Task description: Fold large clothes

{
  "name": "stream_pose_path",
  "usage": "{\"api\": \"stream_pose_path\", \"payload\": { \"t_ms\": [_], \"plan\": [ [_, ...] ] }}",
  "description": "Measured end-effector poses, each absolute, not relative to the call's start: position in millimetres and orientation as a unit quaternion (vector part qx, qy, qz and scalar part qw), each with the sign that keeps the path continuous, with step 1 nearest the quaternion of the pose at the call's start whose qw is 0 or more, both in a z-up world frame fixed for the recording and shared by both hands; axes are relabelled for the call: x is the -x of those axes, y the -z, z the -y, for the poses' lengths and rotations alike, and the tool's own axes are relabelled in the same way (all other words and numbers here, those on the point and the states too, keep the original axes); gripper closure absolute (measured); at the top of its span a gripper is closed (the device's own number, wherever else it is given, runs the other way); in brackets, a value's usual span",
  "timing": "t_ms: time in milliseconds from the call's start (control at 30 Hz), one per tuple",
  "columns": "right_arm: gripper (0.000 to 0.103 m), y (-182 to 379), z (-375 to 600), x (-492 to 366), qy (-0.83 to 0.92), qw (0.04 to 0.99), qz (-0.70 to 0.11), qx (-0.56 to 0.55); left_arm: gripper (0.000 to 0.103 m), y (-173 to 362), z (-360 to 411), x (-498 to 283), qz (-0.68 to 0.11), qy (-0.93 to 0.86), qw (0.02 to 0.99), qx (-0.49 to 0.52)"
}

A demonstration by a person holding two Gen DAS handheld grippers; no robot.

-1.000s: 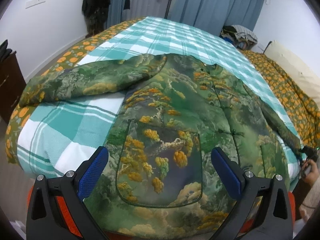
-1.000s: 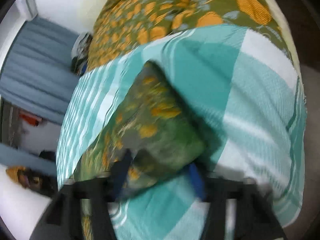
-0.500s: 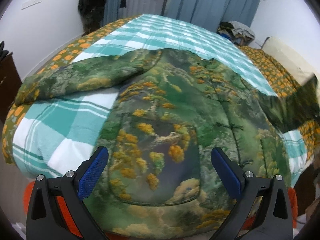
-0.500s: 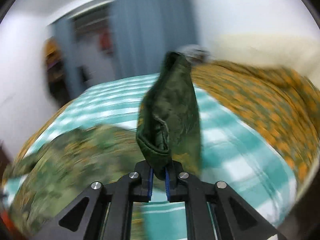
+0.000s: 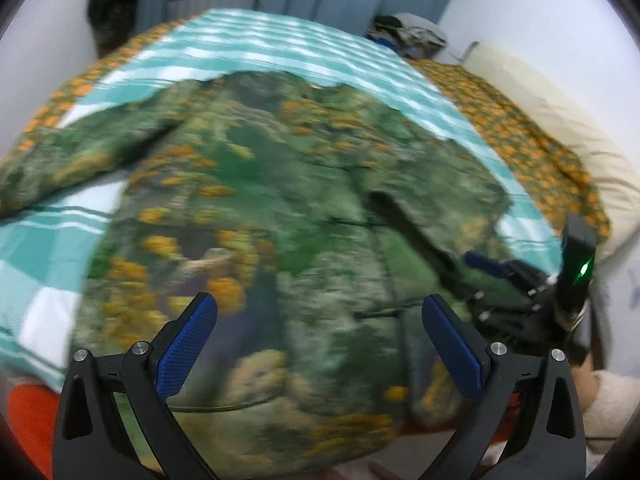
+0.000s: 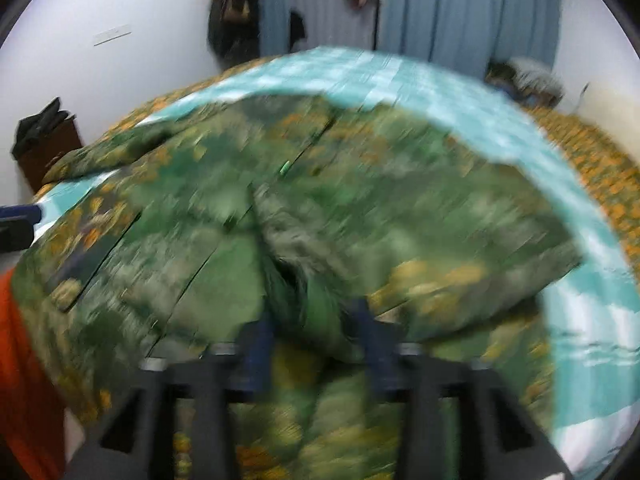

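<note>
A large green jacket with orange flower print (image 5: 280,208) lies face up on the bed. Its left sleeve (image 5: 80,160) stretches out to the left. Its right sleeve (image 5: 440,208) is folded across the body. My left gripper (image 5: 320,340) is open and empty, hovering over the jacket's lower hem. My right gripper (image 6: 316,344) sits at the folded sleeve's cuff (image 6: 296,264), its jaws apart around the cloth; the view is blurred. The right gripper also shows in the left wrist view (image 5: 520,292) at the right edge of the jacket.
The bed has a teal checked sheet (image 5: 280,48) over an orange floral cover (image 5: 520,128). A cream pillow (image 5: 560,128) lies on the right. Blue curtains (image 6: 460,8) and hanging clothes (image 6: 236,8) stand behind the bed. A dark cabinet (image 6: 44,148) stands on the left.
My right gripper lifted the right sleeve off the bed's edge, carried it over and laid it on the jacket's body; its jaws have since parted. My left gripper stayed open and moved closer.
</note>
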State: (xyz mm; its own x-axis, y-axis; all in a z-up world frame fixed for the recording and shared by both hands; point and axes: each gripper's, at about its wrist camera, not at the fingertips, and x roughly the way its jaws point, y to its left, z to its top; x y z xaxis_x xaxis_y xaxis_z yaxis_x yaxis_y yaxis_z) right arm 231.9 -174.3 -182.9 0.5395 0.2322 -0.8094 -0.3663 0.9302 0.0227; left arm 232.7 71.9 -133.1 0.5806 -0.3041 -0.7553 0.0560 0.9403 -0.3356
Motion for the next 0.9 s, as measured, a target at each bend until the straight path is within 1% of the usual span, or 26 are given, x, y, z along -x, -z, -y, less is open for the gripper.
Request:
{"api": "stream_pose_path", "payload": {
  "t_ms": [167,233,267,300,433,467,500,533,567,600,700,800,900],
  "plan": [
    [0.041,164.2,194.9,-208.1,-0.153,0.886,-0.434,0.049,0.003,131.8,-25.2,-273.9,-0.474,0.238,0.826,0.192],
    [0.041,155.7,209.8,-198.8,-0.141,0.891,-0.430,0.031,0.010,138.2,-2.9,-290.9,-0.488,0.268,0.807,0.195],
    [0.041,152.9,214.8,-195.0,-0.137,0.893,-0.428,0.022,0.020,146.4,15.3,-305.3,-0.505,0.281,0.793,0.190],
    [0.041,150.7,218.3,-191.6,-0.133,0.895,-0.426,0.016,0.026,151.9,25.3,-311.9,-0.516,0.284,0.786,0.187],
    [0.041,142.7,227.9,-178.8,-0.126,0.902,-0.413,-0.001,0.033,184.1,60.3,-343.2,-0.563,0.262,0.761,0.187],
    [0.041,141.1,229.1,-176.2,-0.126,0.904,-0.409,-0.002,0.040,192.5,65.3,-348.8,-0.573,0.246,0.758,0.191],
    [0.041,140.1,230.4,-173.7,-0.126,0.905,-0.407,-0.002,0.053,196.4,67.8,-351.4,-0.577,0.237,0.758,0.191],
    [0.041,138.2,232.3,-171.3,-0.124,0.907,-0.402,0.000,0.060,198.5,68.0,-353.0,-0.579,0.229,0.759,0.189],
    [0.041,136.5,233.5,-169.9,-0.123,0.909,-0.397,0.002,0.071,199.8,69.2,-353.5,-0.580,0.224,0.760,0.189],
    [0.041,134.8,235.6,-168.6,-0.122,0.911,-0.393,0.003,0.085,198.9,69.8,-353.4,-0.577,0.223,0.762,0.191],
    [0.041,129.7,245.2,-163.3,-0.116,0.916,-0.384,-0.001,0.091,184.0,71.0,-352.2,-0.564,0.218,0.777,0.177],
    [0.041,129.8,251.9,-165.4,-0.111,0.917,-0.383,-0.011,0.092,153.7,63.5,-357.6,-0.532,0.214,0.806,0.148],
    [0.041,130.6,258.2,-171.4,-0.106,0.916,-0.387,-0.019,0.092,130.1,39.7,-380.3,-0.507,0.200,0.830,0.122]
  ]
}}
